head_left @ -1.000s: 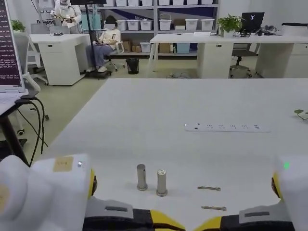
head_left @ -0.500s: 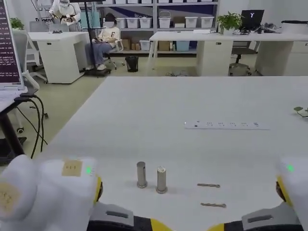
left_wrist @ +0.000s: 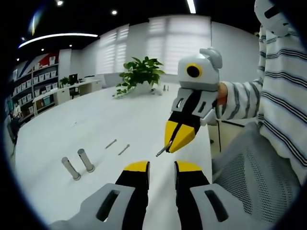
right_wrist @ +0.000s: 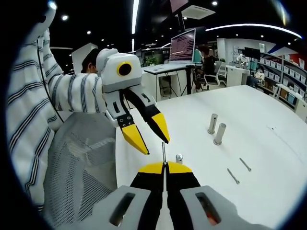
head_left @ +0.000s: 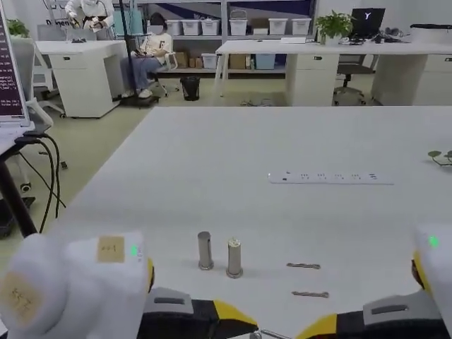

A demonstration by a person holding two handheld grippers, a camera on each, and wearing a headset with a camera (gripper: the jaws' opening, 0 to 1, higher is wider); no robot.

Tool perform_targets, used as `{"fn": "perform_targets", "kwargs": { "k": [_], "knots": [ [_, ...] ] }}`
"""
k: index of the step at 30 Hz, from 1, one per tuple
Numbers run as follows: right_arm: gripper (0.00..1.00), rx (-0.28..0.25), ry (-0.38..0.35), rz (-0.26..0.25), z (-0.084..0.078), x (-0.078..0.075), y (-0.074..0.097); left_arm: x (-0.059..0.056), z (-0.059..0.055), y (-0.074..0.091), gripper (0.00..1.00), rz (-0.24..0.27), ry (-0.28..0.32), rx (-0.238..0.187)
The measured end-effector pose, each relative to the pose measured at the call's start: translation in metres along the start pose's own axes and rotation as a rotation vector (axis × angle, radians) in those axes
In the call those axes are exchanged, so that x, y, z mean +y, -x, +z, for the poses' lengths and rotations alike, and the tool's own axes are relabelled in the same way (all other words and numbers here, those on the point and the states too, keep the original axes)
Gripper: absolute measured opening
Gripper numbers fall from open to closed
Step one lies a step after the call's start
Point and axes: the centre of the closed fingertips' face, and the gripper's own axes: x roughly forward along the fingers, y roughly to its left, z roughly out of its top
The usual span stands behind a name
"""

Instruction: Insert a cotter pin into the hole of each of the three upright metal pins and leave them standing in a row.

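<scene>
Grippers sit low at the near edge of the white workbench (head_left: 212, 162). On the right gripper (right_wrist: 164, 166) the jaws are clenched on a thin silver metal cotter pin (right_wrist: 163, 152), which juts past the tips. On the left gripper (left_wrist: 161, 165) the jaws are released and hold nothing. Two upright silver cylindrical metal pins (head_left: 205, 251) stand side by side, with two loose cotter pins (head_left: 304, 266) lying to their right. The top of a third metal pin (right_wrist: 179, 157) shows just beyond the right gripper's tips.

A grey metal pin (head_left: 205, 251) stands upright, with a second metal pin (head_left: 234, 258) close at its 4 o'clock, not touching. Two thin cotter pins lie flat at their 3 o'clock: the far cotter pin (head_left: 304, 266) and, at its 6 o'clock, the near cotter pin (head_left: 311, 294). A third cotter pin (right_wrist: 163, 152) juts from the pinched jaws of the right gripper (right_wrist: 164, 165), and the third metal pin (right_wrist: 179, 157) is at its 3 o'clock.
</scene>
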Motion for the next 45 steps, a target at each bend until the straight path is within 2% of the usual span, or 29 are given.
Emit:
{"fn": "perform_targets", "kwargs": {
  "k": [3, 6, 13, 20, 28, 32, 40, 45],
  "knots": [
    [0.0, 0.019, -0.006, -0.025, -0.006, -0.009, -0.001, 0.01, -0.003, 0.0, 0.17, 0.048, -0.004, 0.011],
    [0.0, 0.048, -0.003, -0.044, -0.013, -0.016, -0.004, 0.017, -0.006, -0.002, 0.18, 0.071, -0.008, 0.027],
    [0.0, 0.123, 0.036, -0.056, -0.027, -0.025, -0.012, 0.027, -0.015, -0.008, 0.18, 0.084, -0.01, 0.067],
    [0.0, 0.177, 0.072, -0.039, -0.037, -0.028, -0.021, 0.033, -0.024, -0.015, 0.18, 0.081, -0.006, 0.104],
    [0.0, 0.199, 0.087, -0.013, -0.041, -0.031, -0.028, 0.033, -0.031, -0.026, 0.17, 0.059, 0.004, 0.13],
    [0.0, 0.212, 0.096, 0.001, -0.043, -0.031, -0.03, 0.036, -0.036, -0.028, 0.17, 0.07, 0.008, 0.151],
    [0.0, 0.216, 0.102, 0.021, -0.043, -0.03, -0.034, 0.036, -0.042, -0.03, 0.12, 0.062, 0.008, 0.184],
    [0.0, 0.217, 0.109, 0.03, -0.043, -0.029, -0.035, 0.035, -0.041, -0.031, 0.06, 0.058, 0.004, 0.179]
  ]
}}
